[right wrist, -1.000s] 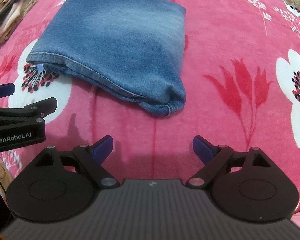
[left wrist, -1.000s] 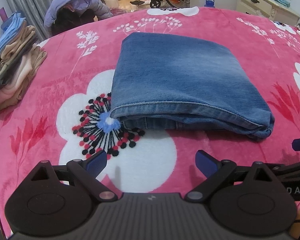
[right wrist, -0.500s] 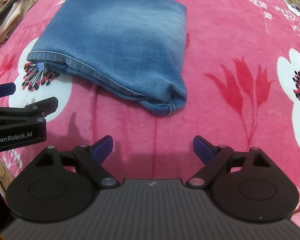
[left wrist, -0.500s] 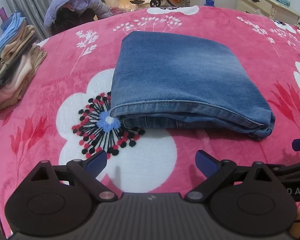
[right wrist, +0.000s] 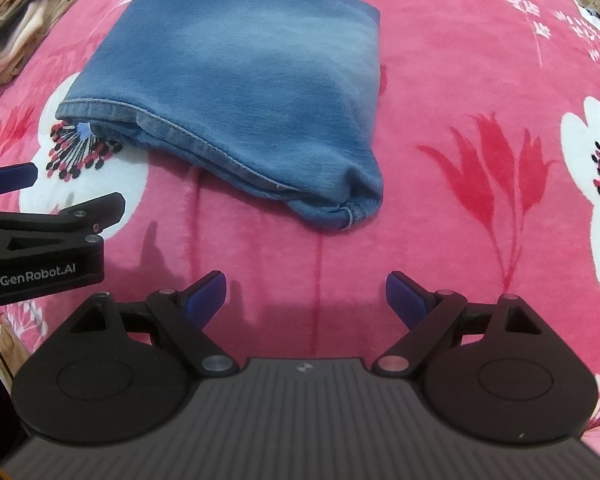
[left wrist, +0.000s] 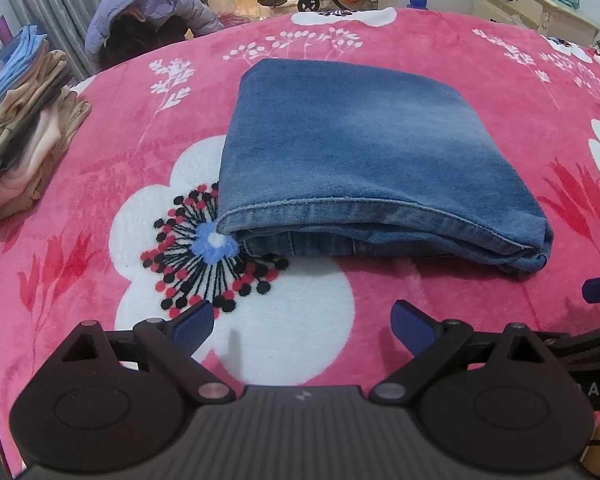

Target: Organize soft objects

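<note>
Leftmost, a stack of folded beige, pink and light-blue garments sits at the edge of the pink floral plush blanket — well apart from everything else. Near the blanket's middle lies the folded blue denim jeans, flat, hemmed edge toward the cameras, partly covering a white flower print. Neither tool touches them. The left gripper hovers just short of the hem, its blue-padded fingers spread wide and empty. Further right, the right gripper — likewise wide and empty — faces the jeans' near right corner. Beyond the bed, a person in a lilac hooded jacket bends low.
</note>
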A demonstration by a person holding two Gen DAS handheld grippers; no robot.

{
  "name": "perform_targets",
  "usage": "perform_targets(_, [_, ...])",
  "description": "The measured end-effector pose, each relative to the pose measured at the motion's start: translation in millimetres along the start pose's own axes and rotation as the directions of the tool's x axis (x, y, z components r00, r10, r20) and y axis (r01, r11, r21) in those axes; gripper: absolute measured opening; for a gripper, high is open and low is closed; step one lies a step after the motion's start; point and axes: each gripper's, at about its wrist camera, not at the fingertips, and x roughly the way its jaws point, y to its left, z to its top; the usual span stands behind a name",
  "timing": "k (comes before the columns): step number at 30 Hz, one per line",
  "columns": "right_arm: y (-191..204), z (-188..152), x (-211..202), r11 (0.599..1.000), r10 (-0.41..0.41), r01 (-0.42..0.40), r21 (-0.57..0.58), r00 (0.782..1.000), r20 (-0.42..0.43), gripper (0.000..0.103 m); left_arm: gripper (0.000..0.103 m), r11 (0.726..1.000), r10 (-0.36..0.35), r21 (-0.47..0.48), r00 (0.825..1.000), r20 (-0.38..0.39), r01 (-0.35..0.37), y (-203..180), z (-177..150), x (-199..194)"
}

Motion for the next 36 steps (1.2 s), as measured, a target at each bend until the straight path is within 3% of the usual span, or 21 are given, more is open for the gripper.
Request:
perform_targets(15, [-13.1,3.8,-7.4,1.0,0.015,-0.015,0.015,1.0,0.015,0.087,0.096,0.999,-0.042,0.011,0.998,0.047,0.041,14.4,9.5,-1.7])
perform_targets(23, [-18.6,17.3,-16.8,0.999,0.034,-0.033,-0.041,0.999,0.031,0.087,0.096,0.983,-0.121,0.144,0.991,0.053,0.112,12.2,12.2,-7.0])
perform_targets(27, [-15.1,28.8,-17.6,0.992,0.098,-0.097,-0.086,0.995,0.006,0.087,0.096,0.972,-0.156,0.188,0.987,0.045,0.145,17.1,7.8,-5.7])
perform_targets(31, [-15.4,46.5,-17.7,0.98,0.152,-0.154,-0.122,0.988,-0.027,0.087,0.096,0.972,-0.187,0.151,0.982,0.028,0.181,34.0,9.6,2.2])
perform_targets(36, [-34.1,68.0,-26.6,0.975,0.207,-0.205,-0.087,0.978,0.017,0.088,0.096,0.965,-0.259,0.064,0.963,0.073,0.254,70.8,15.5,2.2])
